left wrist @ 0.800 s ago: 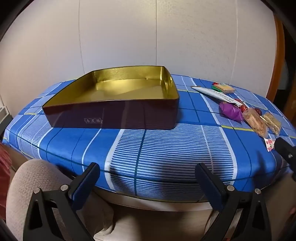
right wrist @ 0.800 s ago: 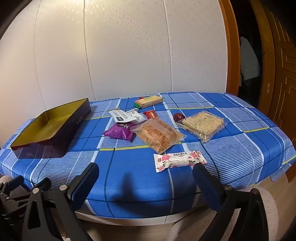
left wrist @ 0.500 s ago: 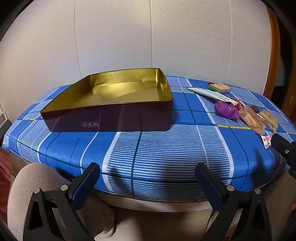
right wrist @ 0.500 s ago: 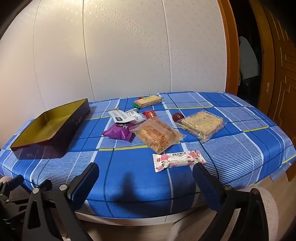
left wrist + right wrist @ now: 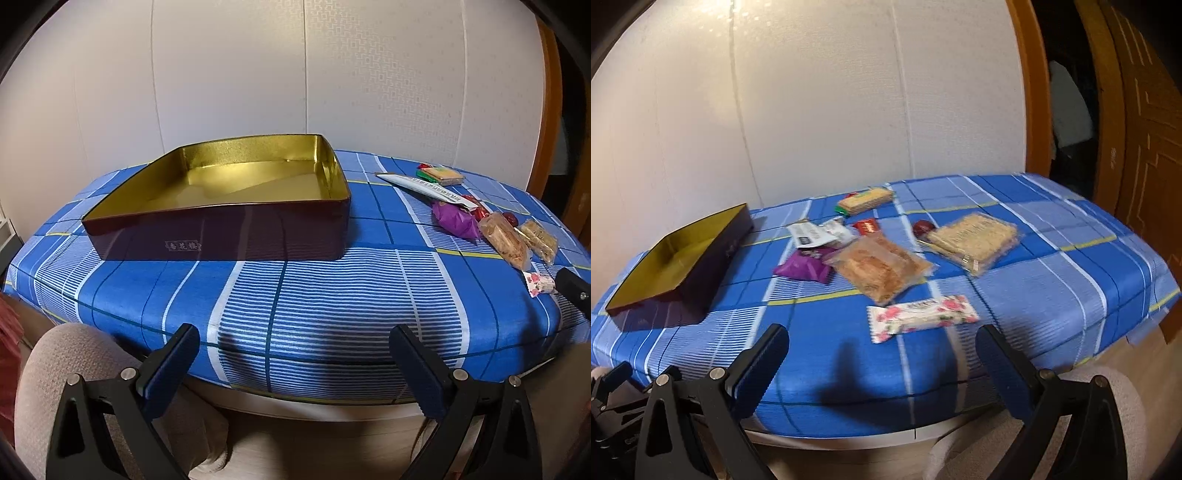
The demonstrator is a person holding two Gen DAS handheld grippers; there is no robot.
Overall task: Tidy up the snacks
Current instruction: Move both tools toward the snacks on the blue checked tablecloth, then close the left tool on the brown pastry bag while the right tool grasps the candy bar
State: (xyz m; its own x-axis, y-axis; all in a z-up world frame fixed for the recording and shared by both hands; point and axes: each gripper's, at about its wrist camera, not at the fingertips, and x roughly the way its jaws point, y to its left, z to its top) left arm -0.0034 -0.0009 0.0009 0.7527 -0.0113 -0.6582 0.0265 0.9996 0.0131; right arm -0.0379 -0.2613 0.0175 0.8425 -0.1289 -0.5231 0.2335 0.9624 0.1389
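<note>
1. Desk [image 5: 332, 295], blue plaid cloth: carries everything. Box sits on its left part, snacks scattered over the middle and right.
2. Box [image 5: 236, 206]: shallow tin, dark maroon outside, gold inside, nothing in it. It lies straight ahead of the left gripper [image 5: 295, 354], well apart from the snacks.
3. Snack cluster: clear pack of orange-brown crackers [image 5: 881, 267], clear pack of pale biscuits [image 5: 973, 238], purple pouch [image 5: 803, 266], white sachet [image 5: 816, 232], a green-edged biscuit pack [image 5: 864, 199] farthest back, small red sweets among them.
4. Key relation: the floral-wrapped bar [image 5: 923, 317] lies nearest the front edge, just ahead of the right gripper [image 5: 882, 354] and slightly right of its centre line. Its long axis runs roughly crosswise, left to right with a slight tilt, so the jaws would most likely need to close across its short width. Right side is clearly nearer; the left gripper is well apart from it.
5. Bar's look: white wrapper, pink roses, crimped ends, flat on the cloth. Probably light and crinkly.
6. Grippers: both spread wide, holding nothing, hovering off the desk's front edge.
</note>
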